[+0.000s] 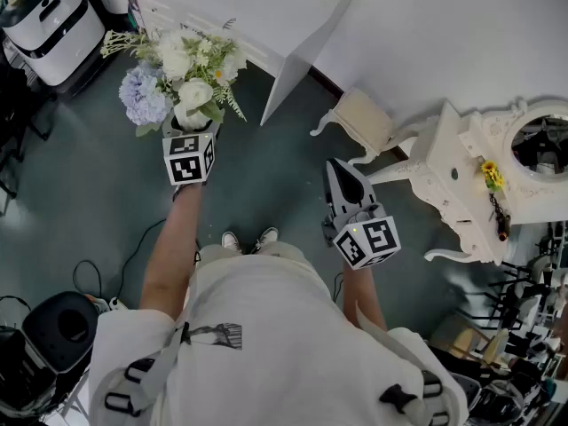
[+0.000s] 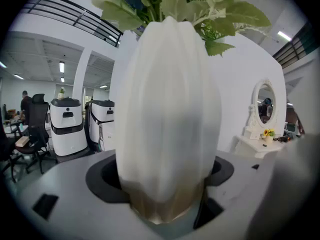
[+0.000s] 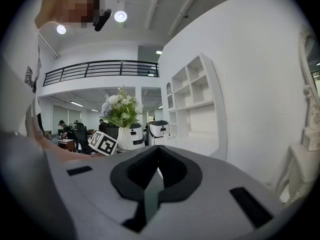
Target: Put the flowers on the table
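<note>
– Person's white shirt (image 1: pixel 266 327) fills the bottom of the head view, with both arms out ahead. Where is the target?
– White dressing table (image 1: pixel 457 162), off to the right of the right gripper (image 1: pixel 339 174) and well apart from the left gripper (image 1: pixel 190 138).
– Load?
– White ribbed vase (image 2: pixel 167 114), with the flowers (image 1: pixel 182 69) spreading above the left gripper. Its jaws stand wide and clamp the vase's lower body, one on each side. Vase is upright, in the air over the floor (image 1: pixel 89 193), not yet at the table.
– Right gripper?
– Jaws together, nothing between them.
– Handling notes?
– Judgement only. Vase looks stiff and smooth, so likely slippery between the pads and breakable if dropped. Bouquet is broad and soft, probably light, yet it makes the load top-heavy. Grip belongs low on the vase body, never on stems or blooms. Carry it upright.
– Smallest item?
– Yellow sprig (image 1: pixel 488 172) on the tabletop beside the mirror (image 1: pixel 543 145). Set the vase down clear of it.
</note>
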Demonstrator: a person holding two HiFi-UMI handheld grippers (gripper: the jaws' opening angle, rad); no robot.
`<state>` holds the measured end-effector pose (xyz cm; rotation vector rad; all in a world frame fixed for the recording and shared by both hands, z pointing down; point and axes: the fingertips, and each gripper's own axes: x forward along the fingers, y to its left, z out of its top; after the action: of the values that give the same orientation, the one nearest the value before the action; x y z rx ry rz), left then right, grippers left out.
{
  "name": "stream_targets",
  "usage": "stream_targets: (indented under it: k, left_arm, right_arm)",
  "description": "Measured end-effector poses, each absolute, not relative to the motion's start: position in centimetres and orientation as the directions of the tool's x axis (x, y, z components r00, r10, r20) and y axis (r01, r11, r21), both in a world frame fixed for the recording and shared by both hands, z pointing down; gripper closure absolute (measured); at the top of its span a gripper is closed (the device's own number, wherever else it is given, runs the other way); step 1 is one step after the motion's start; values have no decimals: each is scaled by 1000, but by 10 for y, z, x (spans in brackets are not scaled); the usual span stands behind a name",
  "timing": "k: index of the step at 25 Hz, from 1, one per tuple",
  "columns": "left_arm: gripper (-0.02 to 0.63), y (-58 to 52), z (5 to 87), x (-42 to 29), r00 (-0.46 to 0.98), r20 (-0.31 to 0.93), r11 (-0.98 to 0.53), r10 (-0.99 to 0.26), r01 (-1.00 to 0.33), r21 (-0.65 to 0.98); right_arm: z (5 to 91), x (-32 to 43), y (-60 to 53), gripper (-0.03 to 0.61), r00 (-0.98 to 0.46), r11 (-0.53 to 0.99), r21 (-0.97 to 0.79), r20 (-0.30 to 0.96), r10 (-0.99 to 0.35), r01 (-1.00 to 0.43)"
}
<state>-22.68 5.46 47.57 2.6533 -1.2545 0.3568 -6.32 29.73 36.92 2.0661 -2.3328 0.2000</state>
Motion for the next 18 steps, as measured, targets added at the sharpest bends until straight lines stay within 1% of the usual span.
stream_targets:
  k: [10, 18]
  left_arm:
    - [218, 57, 472, -224, 610, 292, -624, -736, -779, 55]
    - [218, 58, 464, -220, 578, 285, -592, -765, -805, 44]
  right_arm:
    - [372, -58, 291, 569, -141, 133, -88, 97, -985, -987]
    - [364, -35, 280, 568, -169, 162, -119, 50, -984, -980]
